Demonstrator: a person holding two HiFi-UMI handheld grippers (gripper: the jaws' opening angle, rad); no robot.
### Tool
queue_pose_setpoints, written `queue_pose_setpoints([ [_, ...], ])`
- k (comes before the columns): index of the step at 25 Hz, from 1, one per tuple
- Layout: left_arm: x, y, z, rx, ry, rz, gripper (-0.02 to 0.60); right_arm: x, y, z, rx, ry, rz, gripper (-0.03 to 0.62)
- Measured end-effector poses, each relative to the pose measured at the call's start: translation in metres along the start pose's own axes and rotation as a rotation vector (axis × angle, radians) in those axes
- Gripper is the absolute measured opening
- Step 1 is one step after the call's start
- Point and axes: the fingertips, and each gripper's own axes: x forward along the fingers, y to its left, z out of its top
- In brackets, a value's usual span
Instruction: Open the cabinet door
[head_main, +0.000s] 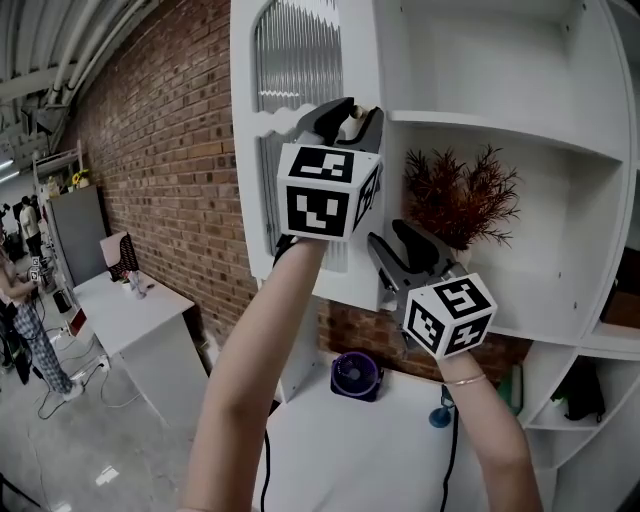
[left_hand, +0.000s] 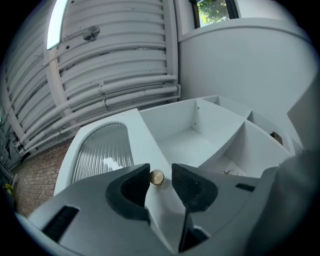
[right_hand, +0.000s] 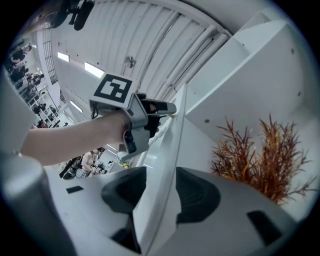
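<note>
The cabinet door (head_main: 246, 150), a white panel with a ribbed glass window, hangs above the far edge of the white table (head_main: 330, 440) and already stands swung out from the cabinet, so the open shelves and the dried reddish plant (head_main: 460, 200) on one of them are in plain sight. The left gripper (head_main: 352, 115) is up at the door's free edge. In its own view the jaws are narrowly apart around the small brass knob (left_hand: 156, 176), which lies against one pad with a slight gap on the other side, so the knob is bracketed and not pinched. Lower down, the right gripper (head_main: 390, 240) straddles the same edge. In the right gripper view the door's thin edge (right_hand: 165, 150) fills the gap between the jaws, and both pads appear to press on it, a hold on the panel itself. Judging by how far the door stands out from the shelves, most of the opening looks done. What seems left is to swing the door to its full width, if it has more travel, and then let go with both grippers. A small purple fan (head_main: 355, 375) sits on the table below, clear of the door.
</note>
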Motion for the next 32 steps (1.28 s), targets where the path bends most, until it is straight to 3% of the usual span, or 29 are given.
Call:
queue_pose_setpoints([
  [5,0.004,0.005,-0.004,-0.029,0.015,0.039,0.077,0.001,0.005,0.001,-0.005,0.023,0.004,0.178],
  [11,0.000,0.010,-0.002,0.009,0.042,0.074,0.083,0.001,0.009,-0.003,-0.016,0.056,-0.009,0.179],
  [24,-0.029,0.016,0.019,-0.010,0.000,0.060,0.078,0.005,0.040,-0.005,-0.014,0.077,0.040,0.169],
  [29,-0.044,0.022,0.029,-0.020,-0.019,0.054,0.078,0.001,0.051,0.004,0.020,0.052,0.056,0.104],
  [32,-0.053,0.025,0.033,-0.020,-0.025,0.048,0.080,-0.002,0.060,0.007,0.040,0.041,0.073,0.106],
])
